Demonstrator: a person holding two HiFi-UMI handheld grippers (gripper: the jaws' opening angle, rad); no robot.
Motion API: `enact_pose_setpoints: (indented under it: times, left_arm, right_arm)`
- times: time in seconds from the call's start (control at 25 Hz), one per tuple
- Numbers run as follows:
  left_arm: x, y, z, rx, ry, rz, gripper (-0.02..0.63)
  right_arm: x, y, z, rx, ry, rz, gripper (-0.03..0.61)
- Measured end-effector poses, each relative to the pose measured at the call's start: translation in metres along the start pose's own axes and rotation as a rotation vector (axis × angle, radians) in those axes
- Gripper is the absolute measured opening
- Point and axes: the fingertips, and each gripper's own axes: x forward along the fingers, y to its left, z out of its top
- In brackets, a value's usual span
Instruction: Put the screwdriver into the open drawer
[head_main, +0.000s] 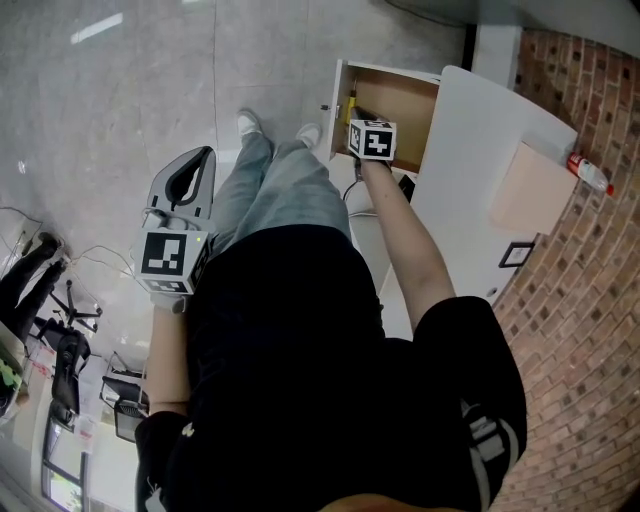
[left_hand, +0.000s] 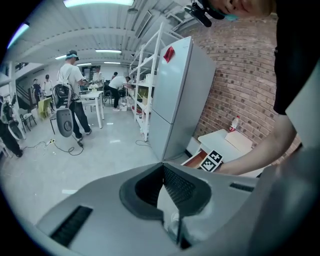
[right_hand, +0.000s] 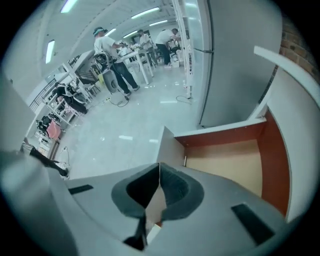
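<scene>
Screwdriver (head_main: 351, 104), or what I take for one by its yellow handle, lies inside the open drawer (head_main: 402, 100), tucked against the inner face of the front panel (head_main: 337, 105). Only a short stretch of it shows in the head view, the rest being under the marker cube. In the right gripper view I cannot pick it out on the wooden floor of the drawer at all.

The right gripper (right_hand: 160, 167) hangs over the drawer's front corner, pointing steeply down. Its jaws are pressed together with nothing between them, so the tool looks delivered. The left gripper (left_hand: 163, 165) is held well off to the person's other side, beside the legs (head_main: 272, 185). Its jaws are likewise closed and it carries nothing.

Beyond the drawer runs the white cabinet top (head_main: 470, 140), with a red-capped bottle (head_main: 590, 173) at its far edge by the brick wall (head_main: 580, 300).

My worry is the tight spot. The screwdriver sits so near the front panel that a careless pull-out could catch the panel's edge with the closed tips and jolt the drawer. The black cable (head_main: 351, 192) dangling under that hand could also snag the panel, and the person's legs stand close enough to knock it
</scene>
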Motion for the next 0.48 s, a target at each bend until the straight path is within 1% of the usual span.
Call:
enact_pose_setpoints:
  times: [0.2, 0.32, 0.48]
  left_arm:
    - [-0.008, 0.005, 0.023, 0.009, -0.068, 0.018, 0.005]
    - [-0.019, 0.011, 0.036, -0.005, -0.095, 0.035, 0.005]
    - [-0.029, 0.009, 0.055, 0.019, -0.168, 0.003, 0.005]
  right_arm:
    - [-0.046, 0.033, 0.049, -0.010, -0.110, 0.072, 0.011]
    - [-0.082, 0.056, 0.071, -0.042, -0.169, 0.102, 0.011]
    - [-0.132, 0.084, 0.107, -0.114, -0.278, 0.119, 0.011]
